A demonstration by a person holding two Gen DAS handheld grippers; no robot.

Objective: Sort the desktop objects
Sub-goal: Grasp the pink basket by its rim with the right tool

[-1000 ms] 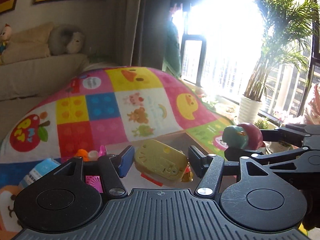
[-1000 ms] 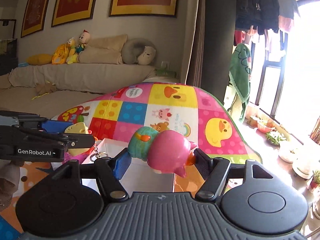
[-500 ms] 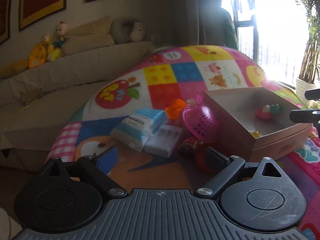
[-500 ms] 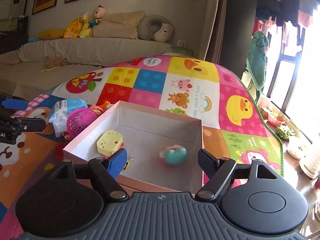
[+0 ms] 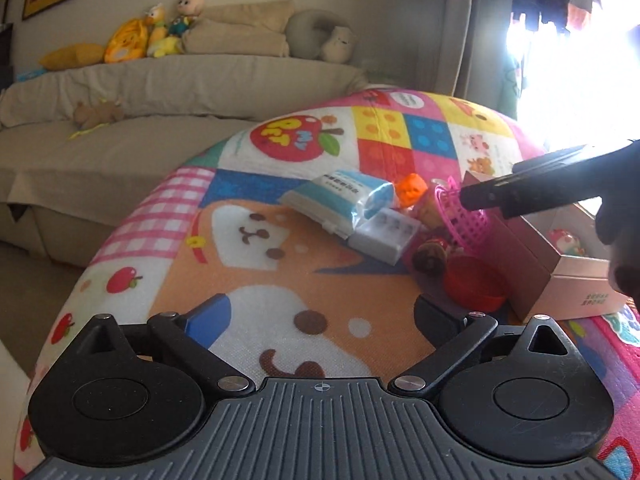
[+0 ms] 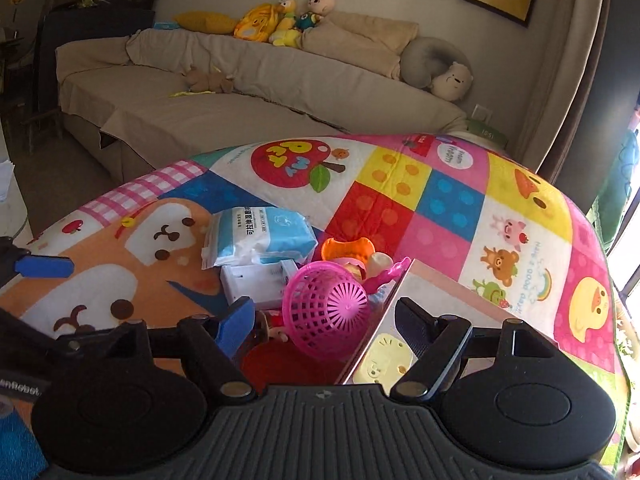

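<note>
**Both grippers empty over the play mat; toy pile beside the cardboard box**

Left gripper [image 5: 322, 312]: nearest item in the left wrist view, pitched downward over the orange dog-face panel of the play mat [image 5: 256, 264]. Its jaws have just been opening and stand wide apart, nothing between them but mat.

Right gripper [image 6: 324, 320]: tilted downward, jaws apart and gripping nothing. Its blue-padded finger [image 6: 236, 322] hangs over the pile side, the other finger over the box wall. In the left wrist view it enters at 3 o'clock as a dark bar whose tip overlaps the basket.

Red round lid [image 5: 474, 286]: at 1 o'clock from the left gripper, flat on the mat, just beside the box wall.

Pink plastic basket [image 6: 326, 310]: on its side, framed between the right gripper's fingers, against the box's left wall.

Cardboard box [image 5: 576, 284]: open-topped, at 2 o'clock in the left view. Inside lie a yellow perforated toy [image 6: 386, 364] and a pink-and-green toy [image 5: 564, 240].

White plastic case [image 5: 386, 236]: beyond the lid, touching the tissue pack.

Blue-and-white tissue pack [image 6: 258, 236]: at 11 o'clock from the basket.

Orange toy [image 5: 412, 190]: behind the pack and the basket.

Beige sofa [image 6: 248, 92]: farthest, carrying plush toys [image 6: 294, 20].
</note>
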